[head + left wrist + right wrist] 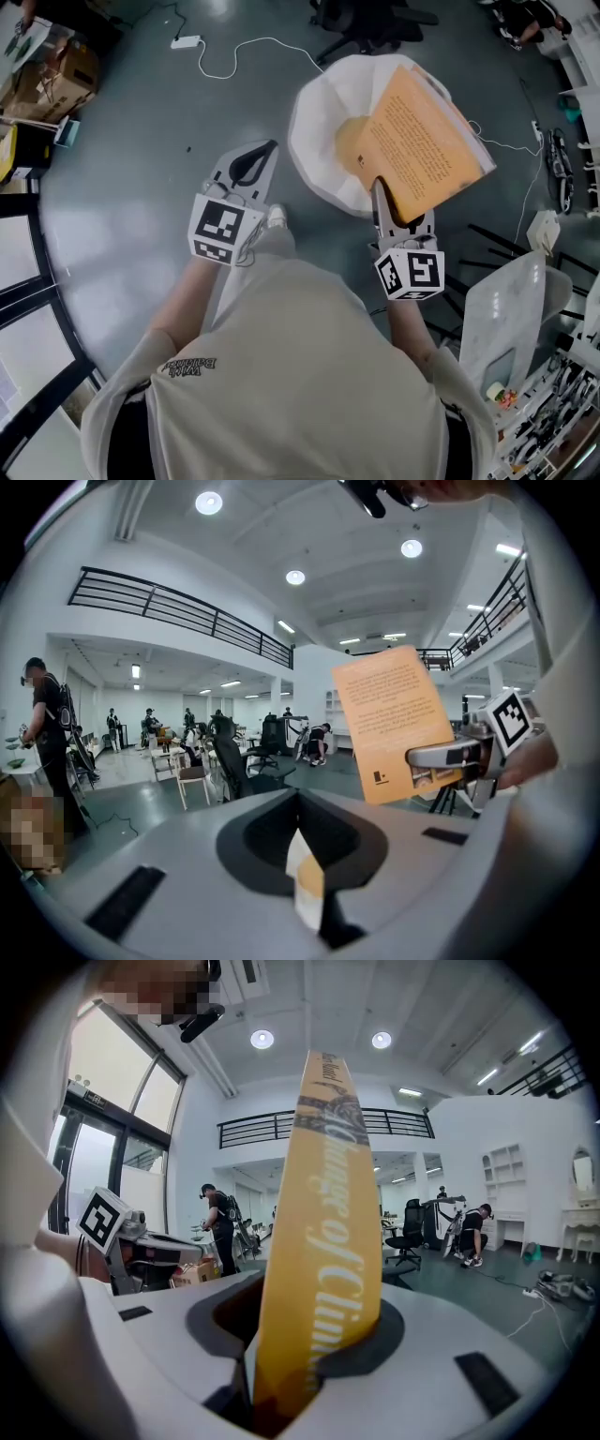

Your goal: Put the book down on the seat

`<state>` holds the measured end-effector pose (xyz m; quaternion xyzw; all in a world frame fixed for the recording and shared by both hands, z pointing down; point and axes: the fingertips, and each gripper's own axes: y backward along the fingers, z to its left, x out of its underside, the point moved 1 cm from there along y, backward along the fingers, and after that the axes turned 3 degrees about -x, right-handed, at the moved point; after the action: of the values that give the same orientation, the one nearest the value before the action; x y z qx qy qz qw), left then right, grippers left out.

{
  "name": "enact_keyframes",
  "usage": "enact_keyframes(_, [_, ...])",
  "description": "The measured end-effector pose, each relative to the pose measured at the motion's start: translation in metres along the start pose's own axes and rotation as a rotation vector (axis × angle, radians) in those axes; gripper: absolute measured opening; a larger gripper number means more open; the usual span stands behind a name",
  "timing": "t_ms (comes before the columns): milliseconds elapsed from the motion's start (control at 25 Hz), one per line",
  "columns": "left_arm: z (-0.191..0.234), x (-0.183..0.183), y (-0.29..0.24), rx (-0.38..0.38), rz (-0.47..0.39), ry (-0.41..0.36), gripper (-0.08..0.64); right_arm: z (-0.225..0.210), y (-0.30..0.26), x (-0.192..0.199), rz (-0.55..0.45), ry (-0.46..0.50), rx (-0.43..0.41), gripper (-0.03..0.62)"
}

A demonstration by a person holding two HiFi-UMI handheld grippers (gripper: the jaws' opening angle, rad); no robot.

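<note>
Orange paperback book is gripped by the right gripper, whose jaws are clamped on its spine near the lower end. The book is held in the air over the white seat, its printed page turned upward; contact with the seat cannot be told. The left gripper is held well apart to the left, over the grey floor, with its jaws drawn together and nothing of the book between them.
</note>
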<state>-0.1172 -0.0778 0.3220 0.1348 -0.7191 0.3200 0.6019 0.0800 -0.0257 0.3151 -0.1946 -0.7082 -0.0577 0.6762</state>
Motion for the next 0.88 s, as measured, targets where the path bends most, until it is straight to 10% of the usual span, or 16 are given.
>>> enact_keyframes(880, [0.065,-0.030,-0.031,-0.025,-0.052,0.056,0.011,0.017,-0.090,-0.035,0.034,0.046,-0.108,0.175])
